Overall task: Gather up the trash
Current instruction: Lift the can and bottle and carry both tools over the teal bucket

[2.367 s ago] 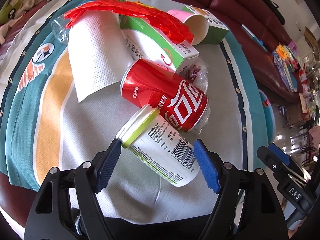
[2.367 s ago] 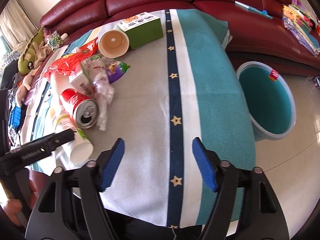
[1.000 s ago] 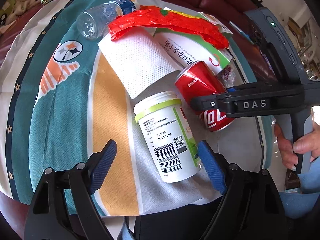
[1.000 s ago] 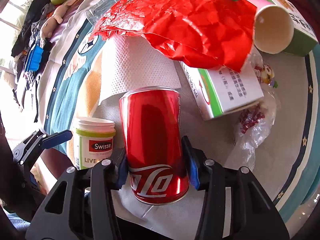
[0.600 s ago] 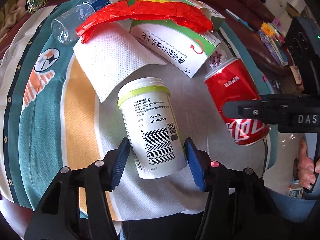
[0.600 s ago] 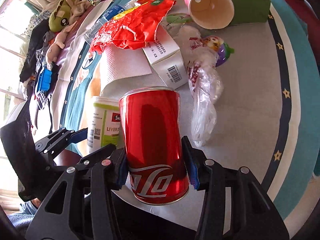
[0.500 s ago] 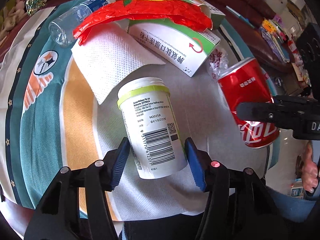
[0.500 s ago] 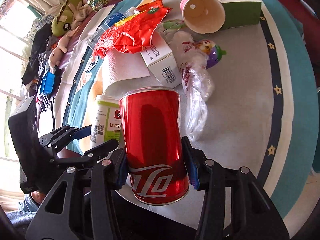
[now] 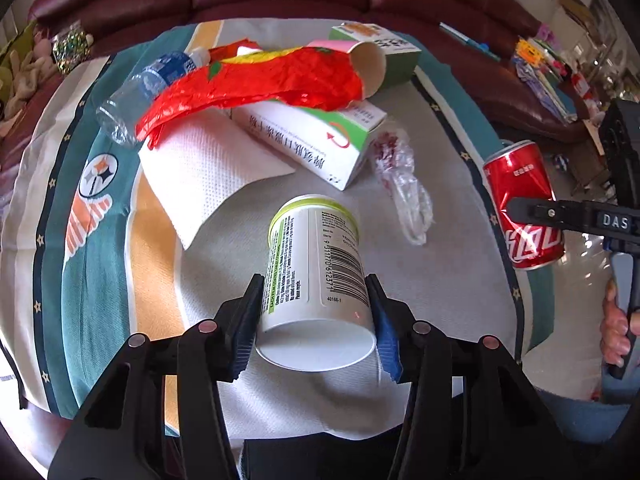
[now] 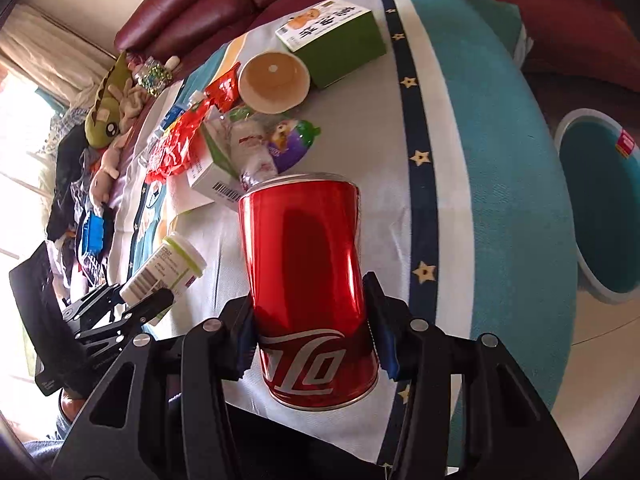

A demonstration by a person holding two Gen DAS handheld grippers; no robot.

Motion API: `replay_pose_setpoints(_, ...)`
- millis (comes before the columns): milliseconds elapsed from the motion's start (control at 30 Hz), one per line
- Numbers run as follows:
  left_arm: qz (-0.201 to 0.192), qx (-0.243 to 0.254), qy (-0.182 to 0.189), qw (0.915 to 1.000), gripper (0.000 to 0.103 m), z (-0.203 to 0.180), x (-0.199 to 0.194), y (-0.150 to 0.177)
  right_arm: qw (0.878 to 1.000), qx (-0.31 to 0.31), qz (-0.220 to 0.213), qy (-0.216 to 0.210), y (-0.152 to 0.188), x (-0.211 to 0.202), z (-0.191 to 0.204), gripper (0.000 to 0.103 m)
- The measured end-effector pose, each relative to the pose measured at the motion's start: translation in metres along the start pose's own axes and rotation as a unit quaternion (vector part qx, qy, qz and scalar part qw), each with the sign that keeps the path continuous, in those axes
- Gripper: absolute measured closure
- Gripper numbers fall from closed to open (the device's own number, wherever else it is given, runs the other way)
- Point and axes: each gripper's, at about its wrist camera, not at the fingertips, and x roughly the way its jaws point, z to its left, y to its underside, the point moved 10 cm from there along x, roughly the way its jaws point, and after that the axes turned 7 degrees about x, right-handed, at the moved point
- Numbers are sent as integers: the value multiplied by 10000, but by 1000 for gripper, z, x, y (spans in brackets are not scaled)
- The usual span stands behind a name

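Left tool is closing, pads pressing the white supplement jar; right tool clamps the red can; the teal bin looks bare.

Around the medicine box: the wrapper lies on it, the paper towel left, the paper cup behind, the plastic bag right, the supplement bottle in front.

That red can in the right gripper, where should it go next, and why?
Probably carry the red can on toward the teal bin on the floor beside the table. The right gripper already clamps the can clear of the cloth, and the bin stands open. The left gripper is closing on the white bottle.
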Motion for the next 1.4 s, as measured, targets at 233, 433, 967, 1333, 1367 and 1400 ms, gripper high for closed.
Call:
replay_pose_setpoints(233,428,363,31,9984,51,-21,18,5,9996,263,3,-131,6,2,-18,57)
replay_pose_setpoints(433,949,512,17,9942,51,-23,44,20,9995,258,161,-92,15,10,-23,57)
replay_pose_setpoints(967,34,1032,97,9946,52,-72,4,-49,9972,614,-395,-141,-25,-28,-52,57)
replay_pose_setpoints(1333,-370,2507,1105,9610,52,-258,52,-142,9699,1978,-1115,884,-62,-104,-236,57)
replay_pose_setpoints(1367,-357,2618,1185,9572,52,-274,60,-147,9671,2116,-1047,952,-62,-101,-254,57)
replay_pose_setpoints(1400,-316,2701,1259,9540,52,-291,69,-152,9648,2224,-980,1004,-62,-98,-269,57)
